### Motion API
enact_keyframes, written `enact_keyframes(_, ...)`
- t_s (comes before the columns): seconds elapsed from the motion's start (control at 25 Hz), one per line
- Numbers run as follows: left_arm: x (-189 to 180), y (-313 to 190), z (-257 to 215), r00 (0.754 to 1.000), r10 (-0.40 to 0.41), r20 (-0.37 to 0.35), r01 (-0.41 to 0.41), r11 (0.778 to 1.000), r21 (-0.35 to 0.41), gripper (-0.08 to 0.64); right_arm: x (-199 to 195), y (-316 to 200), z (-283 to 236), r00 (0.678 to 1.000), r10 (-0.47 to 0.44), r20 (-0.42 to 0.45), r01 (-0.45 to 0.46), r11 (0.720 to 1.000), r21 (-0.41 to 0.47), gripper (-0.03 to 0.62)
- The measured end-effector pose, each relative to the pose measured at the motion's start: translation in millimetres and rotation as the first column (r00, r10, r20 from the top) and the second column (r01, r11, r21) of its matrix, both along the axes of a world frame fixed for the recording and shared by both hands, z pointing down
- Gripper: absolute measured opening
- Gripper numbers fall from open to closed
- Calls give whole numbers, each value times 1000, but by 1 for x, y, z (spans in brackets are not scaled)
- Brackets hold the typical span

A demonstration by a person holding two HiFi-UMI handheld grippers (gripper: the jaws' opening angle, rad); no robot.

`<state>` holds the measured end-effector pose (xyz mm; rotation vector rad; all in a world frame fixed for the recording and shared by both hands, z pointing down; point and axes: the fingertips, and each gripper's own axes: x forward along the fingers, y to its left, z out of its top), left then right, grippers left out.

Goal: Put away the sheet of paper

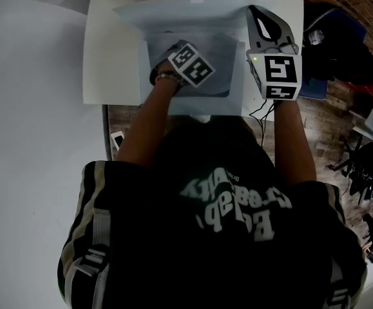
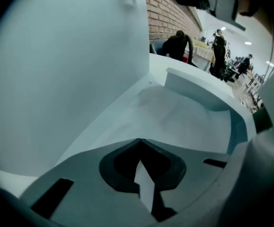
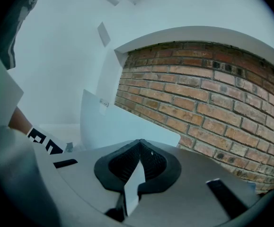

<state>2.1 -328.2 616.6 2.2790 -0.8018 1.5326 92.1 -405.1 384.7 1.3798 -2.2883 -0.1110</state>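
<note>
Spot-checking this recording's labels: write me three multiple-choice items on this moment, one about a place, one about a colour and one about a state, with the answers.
1. Where is the right claw?
A) at the open folder's right edge
B) on the floor
C) under the table

2. What colour is the table?
A) black
B) white
C) red

3. How do the left claw's jaws stand?
A) wide apart, empty
B) apart round a cup
C) together on a thin sheet of paper

Answers:
1. A, the head view shows it at that edge.
2. B, the bare top around the folder is white.
3. C, the left gripper view shows the pads meeting on a white sliver.
</note>
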Motion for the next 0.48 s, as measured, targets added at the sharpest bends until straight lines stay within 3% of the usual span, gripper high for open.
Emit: enact_keyframes(0.48, 1, 40, 3, 1000, 4, -10, -4, 997, -79, 2, 0, 1, -1, 1000, -3, 12, 3, 1000, 2, -8)
